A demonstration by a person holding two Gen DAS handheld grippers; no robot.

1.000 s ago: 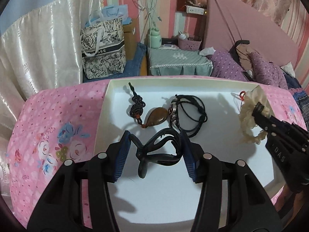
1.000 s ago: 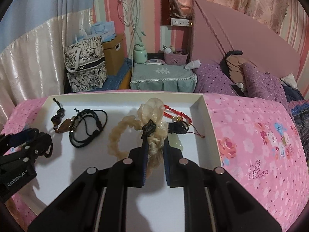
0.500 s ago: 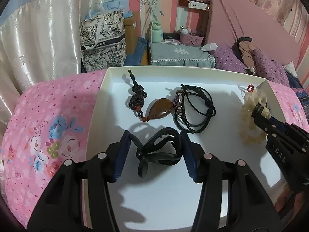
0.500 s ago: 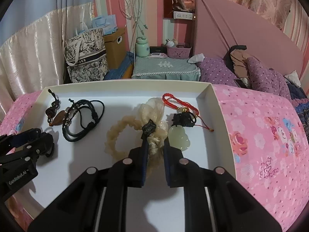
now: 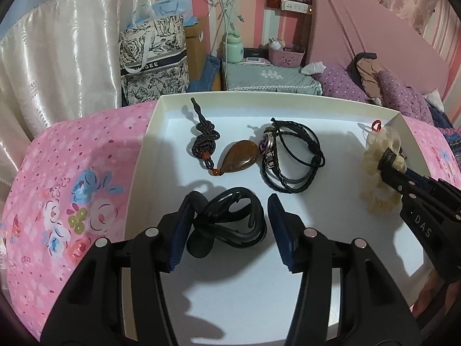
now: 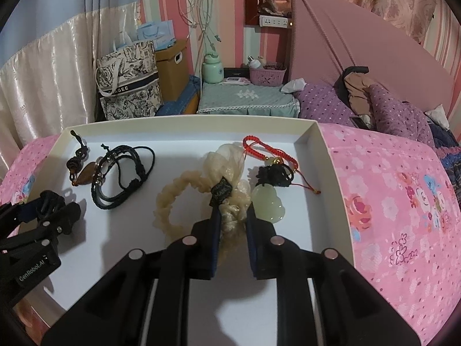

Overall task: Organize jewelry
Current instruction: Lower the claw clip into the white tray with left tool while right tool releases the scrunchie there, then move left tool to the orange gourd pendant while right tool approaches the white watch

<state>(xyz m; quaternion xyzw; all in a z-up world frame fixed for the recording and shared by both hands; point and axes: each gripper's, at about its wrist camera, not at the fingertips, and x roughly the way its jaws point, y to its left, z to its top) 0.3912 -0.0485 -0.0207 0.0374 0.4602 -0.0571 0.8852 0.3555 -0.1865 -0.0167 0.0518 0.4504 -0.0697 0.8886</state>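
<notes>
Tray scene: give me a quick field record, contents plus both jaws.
surface: white tray on pink floral bedding
left side: brown pendant, black cord bracelets
right side: cream scrunchie, green jade pendant, red cord
left gripper: jaws around black clip, right pad clear of it
right gripper: jaws just eased open, scrunchie between them

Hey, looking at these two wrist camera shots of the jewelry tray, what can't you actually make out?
- Cream scrunchie: its near part is hidden between the right gripper fingers, right wrist view.
- Black hair tie: its left side is hidden by a left gripper finger, so contact there is unclear, left wrist view.
- White tray: near edge covered by the gripper body in both views.
- Scrunchie's black tag: lettering too small.
</notes>
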